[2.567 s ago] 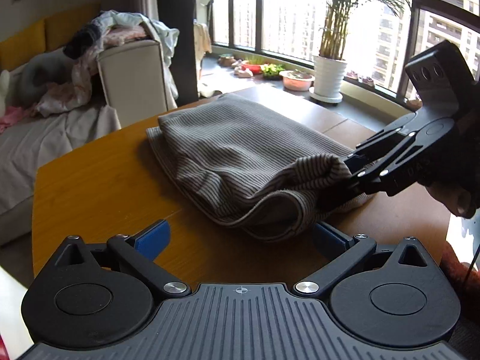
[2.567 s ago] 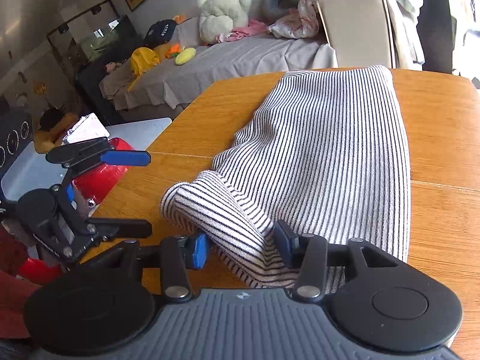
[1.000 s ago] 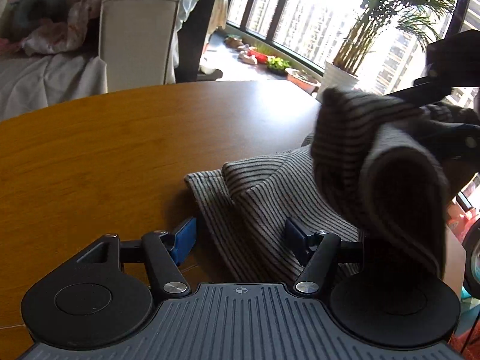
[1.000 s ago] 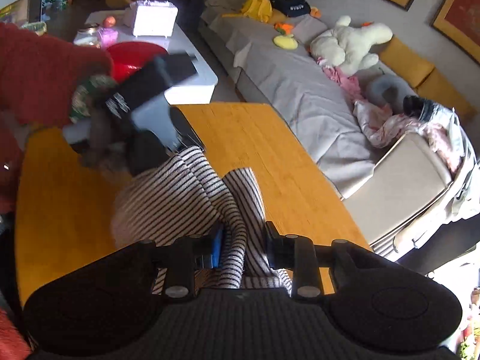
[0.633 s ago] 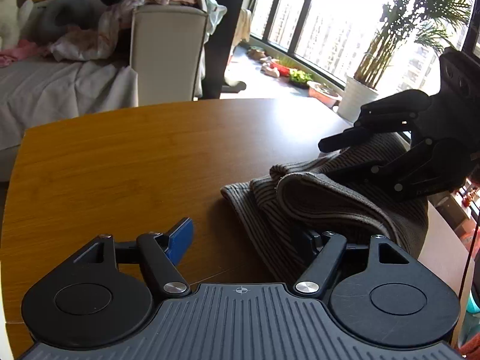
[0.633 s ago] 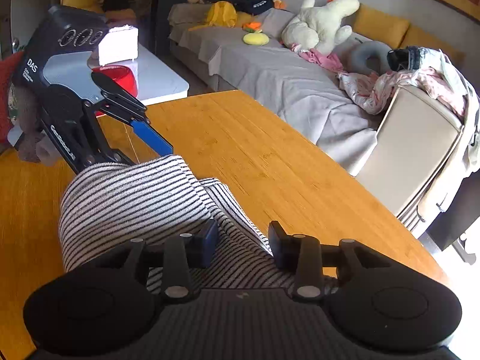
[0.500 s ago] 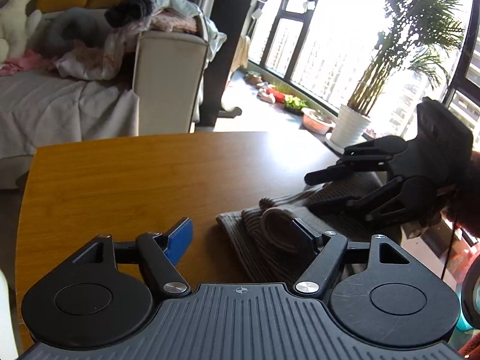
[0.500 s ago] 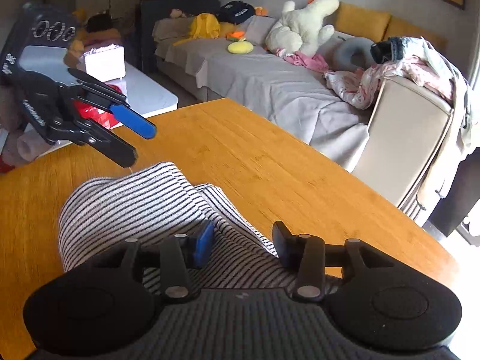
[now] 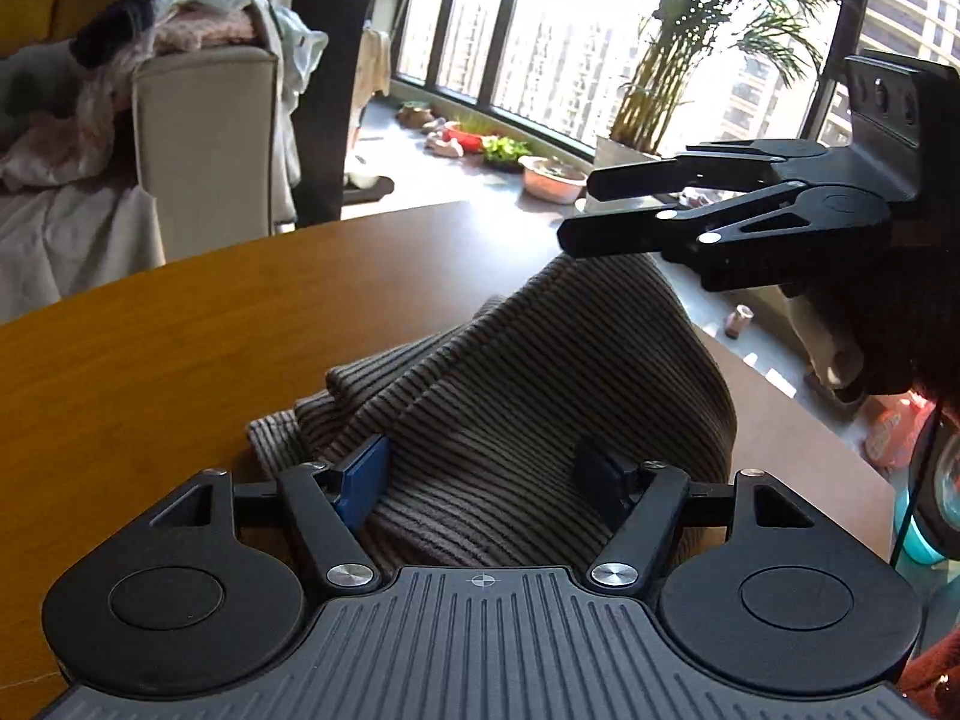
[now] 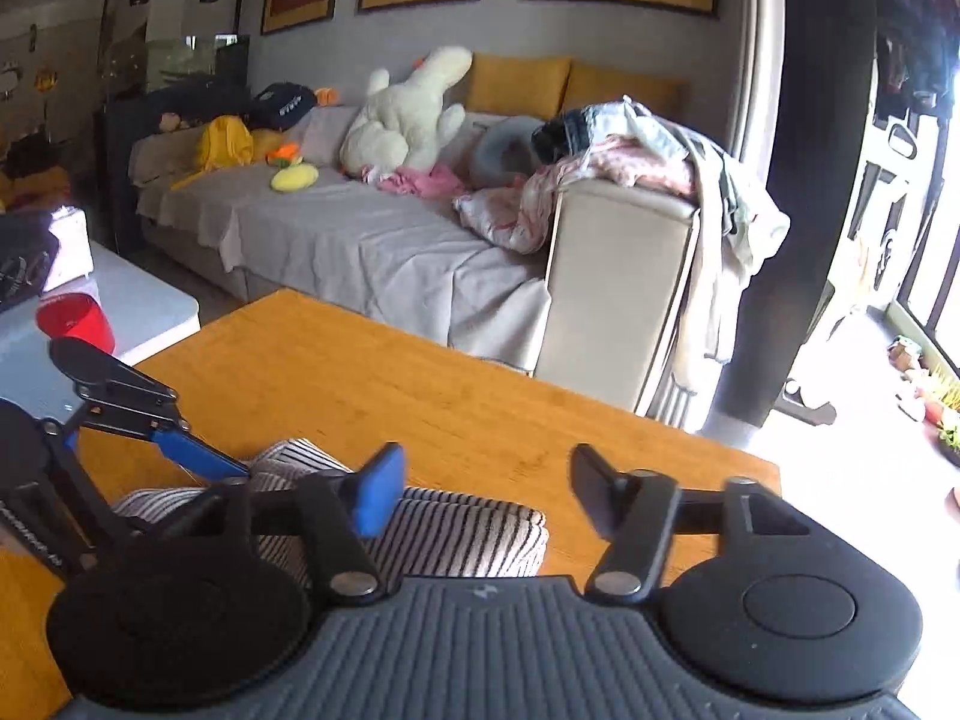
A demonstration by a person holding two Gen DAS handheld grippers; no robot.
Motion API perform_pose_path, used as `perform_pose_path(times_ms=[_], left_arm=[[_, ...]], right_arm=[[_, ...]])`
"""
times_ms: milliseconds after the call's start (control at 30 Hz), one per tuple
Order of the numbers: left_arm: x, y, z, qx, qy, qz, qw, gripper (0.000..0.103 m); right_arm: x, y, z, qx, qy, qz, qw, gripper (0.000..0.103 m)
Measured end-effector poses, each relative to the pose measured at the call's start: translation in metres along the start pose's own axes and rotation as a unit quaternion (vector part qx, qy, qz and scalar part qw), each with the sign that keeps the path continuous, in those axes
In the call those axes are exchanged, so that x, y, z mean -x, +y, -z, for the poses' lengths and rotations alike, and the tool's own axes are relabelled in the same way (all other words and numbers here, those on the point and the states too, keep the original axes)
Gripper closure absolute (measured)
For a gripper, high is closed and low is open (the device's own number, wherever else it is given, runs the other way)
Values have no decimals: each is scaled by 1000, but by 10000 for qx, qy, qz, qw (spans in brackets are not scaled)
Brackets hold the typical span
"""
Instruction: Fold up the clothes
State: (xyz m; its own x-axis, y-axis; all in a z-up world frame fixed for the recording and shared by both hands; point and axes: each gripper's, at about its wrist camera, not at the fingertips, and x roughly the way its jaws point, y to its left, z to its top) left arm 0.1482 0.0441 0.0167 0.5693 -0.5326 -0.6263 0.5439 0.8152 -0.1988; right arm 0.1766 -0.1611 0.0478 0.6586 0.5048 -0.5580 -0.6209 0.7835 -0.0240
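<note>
A striped cloth [image 9: 528,372] lies folded in a thick bundle on the wooden table [image 9: 180,330]. My left gripper [image 9: 483,474] is open, its blue-padded fingers [image 9: 363,474] standing on either side of the bundle's near end, low over the fabric. Above the far end hovers my right gripper [image 9: 579,210], open and empty. In the right wrist view the right gripper [image 10: 483,489] holds nothing; the striped cloth [image 10: 468,531] shows below its left finger, and the left gripper [image 10: 174,420] reaches in from the left. The table [image 10: 420,396] stretches ahead.
A beige armchair [image 10: 618,294] draped with clothes stands beyond the table's far edge, beside a grey sofa [image 10: 360,240] with a plush toy [image 10: 408,114]. A red bucket [image 10: 75,321] sits on a white low table at left. A potted plant [image 9: 654,96] stands by the window.
The right gripper has let go of the cloth and risen above it. The left gripper has moved forward so its open fingers straddle the folded bundle.
</note>
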Motion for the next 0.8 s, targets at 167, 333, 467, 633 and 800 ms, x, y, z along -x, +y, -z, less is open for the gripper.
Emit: perform_pose_path(times_ms=[167,333,467,633,800], left_arm=[[5,3,1,-22,31,23,10000,28],[5,4,0,13,8,29,10000,28],[23,-5,-5,-328,-275,-31,9991,27],[27,-18,-23,-897,-470,13,9949,11],[-28,-1,-31,-1039,196,-232,9941,8]], right_arm=[[26,-2,11,-278,-257,86,9992,73],[16,-7,27,-593,-134,291,9977,62],[6,-11,40,-847,-19,460,9953,58],[-6,-17,56,-1162,125,671,9909,55],[22,-17,59,-1569,90,710,9850,50]])
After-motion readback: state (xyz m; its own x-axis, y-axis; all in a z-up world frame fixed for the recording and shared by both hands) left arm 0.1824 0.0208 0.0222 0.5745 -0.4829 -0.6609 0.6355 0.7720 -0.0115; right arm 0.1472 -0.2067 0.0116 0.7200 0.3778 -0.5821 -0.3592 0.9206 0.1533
